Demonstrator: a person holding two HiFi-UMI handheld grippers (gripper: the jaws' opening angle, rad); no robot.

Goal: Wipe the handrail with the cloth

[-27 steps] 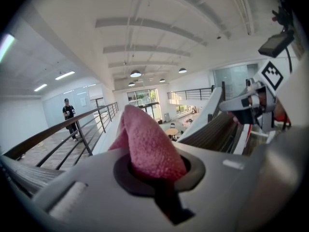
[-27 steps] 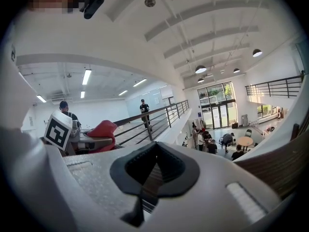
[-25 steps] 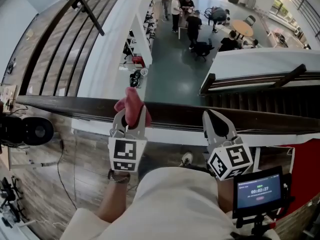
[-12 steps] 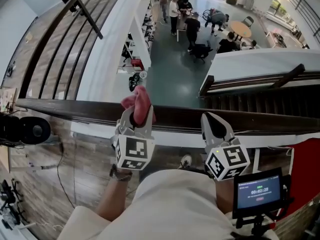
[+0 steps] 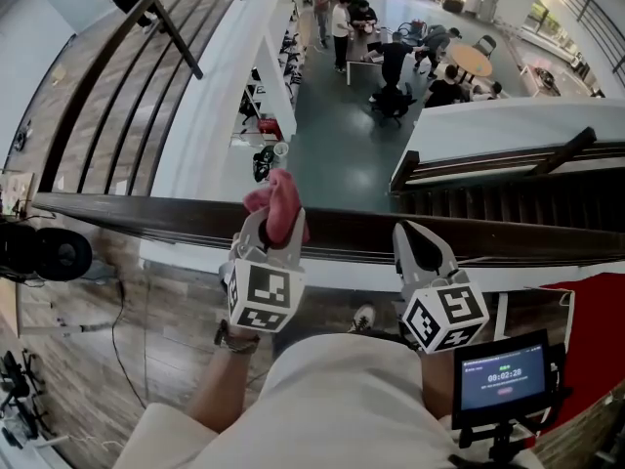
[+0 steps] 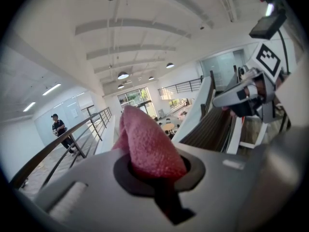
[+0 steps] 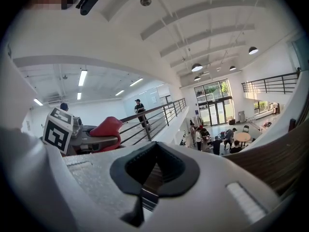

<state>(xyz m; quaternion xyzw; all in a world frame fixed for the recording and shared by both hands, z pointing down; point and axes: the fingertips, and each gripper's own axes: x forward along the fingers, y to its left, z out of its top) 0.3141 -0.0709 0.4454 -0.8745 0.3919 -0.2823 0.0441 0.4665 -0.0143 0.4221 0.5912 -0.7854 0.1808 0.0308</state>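
left gripper [image 5: 266, 229]: I am pinching the pink cloth [image 5: 277, 201] by its lower end, so the loose fold is sticking out over the handrail [image 5: 137, 212] for wiping | right gripper [image 5: 418, 238]: I am holding it pressed together and empty, waiting by the rail

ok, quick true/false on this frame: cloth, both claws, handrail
1. The left claw is shut on the pink cloth. True.
2. In the head view the right claw sits over the dark handrail, beside the left claw. True.
3. The right claw grips a second cloth. False: its jaws are together with nothing between them.
4. The cloth lies released, draped along the handrail. False: it sticks up out of the left claw's jaws.
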